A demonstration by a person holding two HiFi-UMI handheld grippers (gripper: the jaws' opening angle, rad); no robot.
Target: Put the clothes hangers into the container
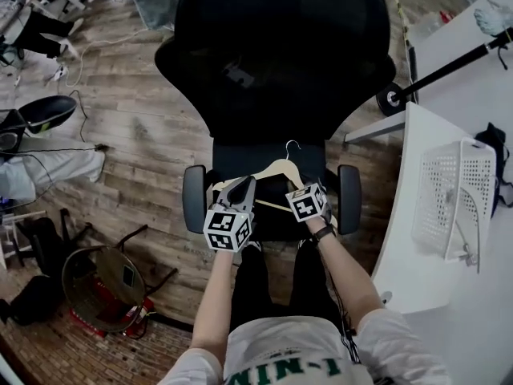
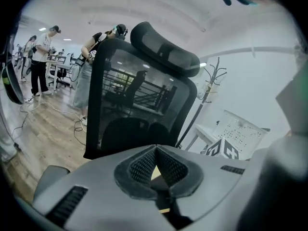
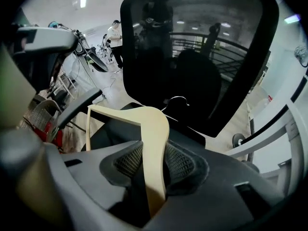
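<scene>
At the near edge of the black office chair (image 1: 272,54), above the person's knees, both grippers reach onto the seat (image 1: 268,157) between the two armrests (image 1: 193,199). The left gripper (image 2: 156,150) has its pads pressed together at the tips. Pale wood shows through the gap behind them, and I cannot tell whether any of it is clamped. In the head view the left gripper sits over the left end of the wooden clothes hanger (image 3: 144,119). Just to its right, the right gripper (image 3: 154,147) pinches the right arm of that hanger, with a ribbed pad tight against each face of the wood. The hanger lies across the seat with its shoulders spreading left and right. Its metal hook (image 1: 292,145) points to the far side, toward the tall mesh backrest (image 3: 192,57). To the right and well apart from the chair, a white perforated basket (image 1: 453,191) rests tilted on the white bench (image 1: 481,311). A plank floor (image 1: 128,135) spreads to the left and beyond
</scene>
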